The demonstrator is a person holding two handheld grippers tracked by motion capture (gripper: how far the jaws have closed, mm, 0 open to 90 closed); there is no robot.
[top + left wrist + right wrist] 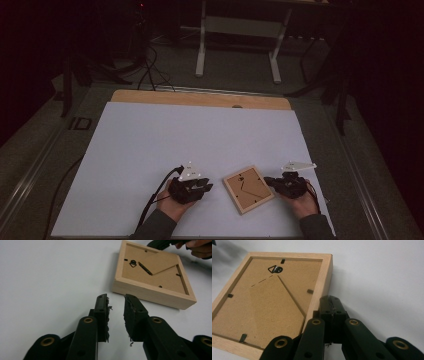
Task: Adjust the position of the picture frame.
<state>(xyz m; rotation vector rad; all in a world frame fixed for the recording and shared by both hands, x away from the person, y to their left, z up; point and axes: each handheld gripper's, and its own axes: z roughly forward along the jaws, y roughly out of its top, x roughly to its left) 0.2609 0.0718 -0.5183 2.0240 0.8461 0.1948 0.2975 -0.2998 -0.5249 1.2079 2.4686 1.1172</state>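
My left gripper (206, 188) sat near the table's front edge, jaws spread a little with nothing between them, tips just short of the frame's left side. My right gripper (268, 181) had its jaws pressed together, empty, tips right beside the frame's right edge; contact unclear. Between them the wooden picture frame (248, 189) lay face down, flat on the white table (200, 135), backing board and hanger (275, 269) up. Beyond: bare wooden strip (200, 98).

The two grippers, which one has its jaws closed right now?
The right gripper: its jaws are pressed together beside the wooden picture frame's edge. The left gripper has a clear gap between its jaws.
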